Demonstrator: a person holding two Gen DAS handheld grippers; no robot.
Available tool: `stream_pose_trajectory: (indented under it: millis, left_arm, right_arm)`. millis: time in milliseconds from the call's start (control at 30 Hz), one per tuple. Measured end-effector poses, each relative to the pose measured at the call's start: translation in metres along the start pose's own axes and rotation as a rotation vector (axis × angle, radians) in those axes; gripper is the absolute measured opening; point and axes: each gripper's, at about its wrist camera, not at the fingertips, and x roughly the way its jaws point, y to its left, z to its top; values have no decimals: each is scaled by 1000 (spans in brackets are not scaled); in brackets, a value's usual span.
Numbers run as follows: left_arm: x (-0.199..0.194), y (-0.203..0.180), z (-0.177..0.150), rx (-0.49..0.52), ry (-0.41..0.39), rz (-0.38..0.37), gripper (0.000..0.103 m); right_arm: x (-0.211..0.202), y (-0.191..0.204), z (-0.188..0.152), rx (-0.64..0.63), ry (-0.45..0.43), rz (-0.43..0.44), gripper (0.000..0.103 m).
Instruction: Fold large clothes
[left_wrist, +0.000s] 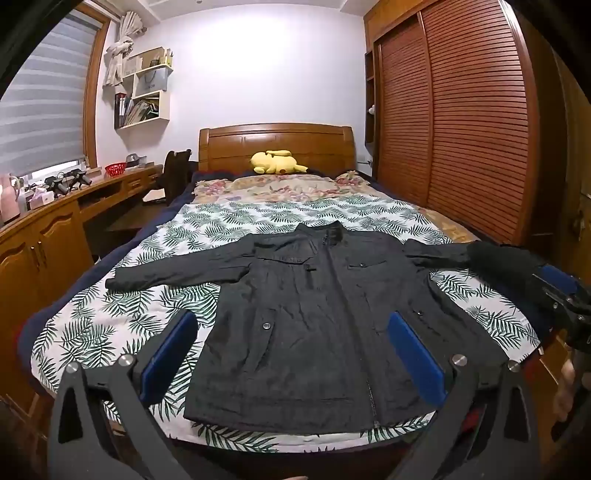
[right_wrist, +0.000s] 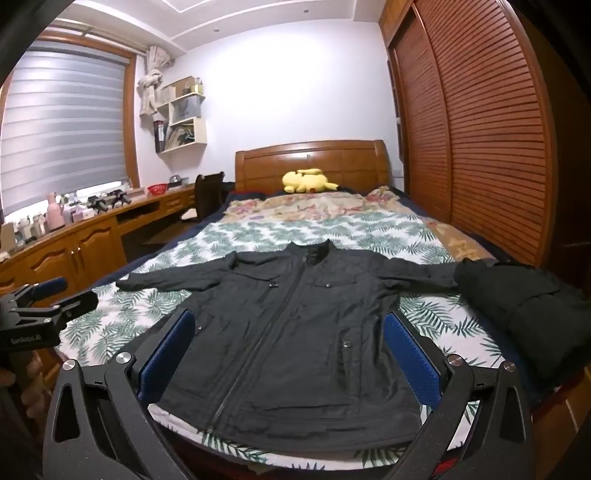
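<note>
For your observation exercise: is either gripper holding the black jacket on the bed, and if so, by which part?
Nothing is held. The left gripper and right gripper both stand open above the near end of the bed, and the jacket lies flat, untouched.

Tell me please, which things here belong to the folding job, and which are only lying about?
For the job:
- black jacket, spread flat on the bed
- left gripper, open
- right gripper, open

Only lying about:
- yellow plush toy
- dark bundled garment
- red basket
</note>
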Motion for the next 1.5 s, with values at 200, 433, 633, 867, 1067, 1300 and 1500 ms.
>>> stream_pose_trajectory:
  millis: [200,433,633,867,1067,1300,1500]
  left_arm:
    - [0,1,0,0,1,-1,103]
    - [-5,-3,1,3,-6,-3,103]
    - [-7,-5,2,6,-7,-2,103]
    - [-12,-7,3,7,-13,-2,103]
    - [-13,-7,3,6,-17,-5,103]
    - [-13,-9,4,4,-20,-3,103]
    - [-13,-9,4,2,-20,-5,103]
  right_arm:
    - [-3,2,1,-1,-2,1,103]
    - [-2,1,1,-1,0,4,103]
    - [-3,1,1,-3,-3,1,103]
    - [-2,1,1,-2,-2,2,103]
    - [-3,1,1,-2,-3,2,103]
    - [-3,2,2,-2,-3,2,103]
    - [-4,3,2,-3,-4,2,103]
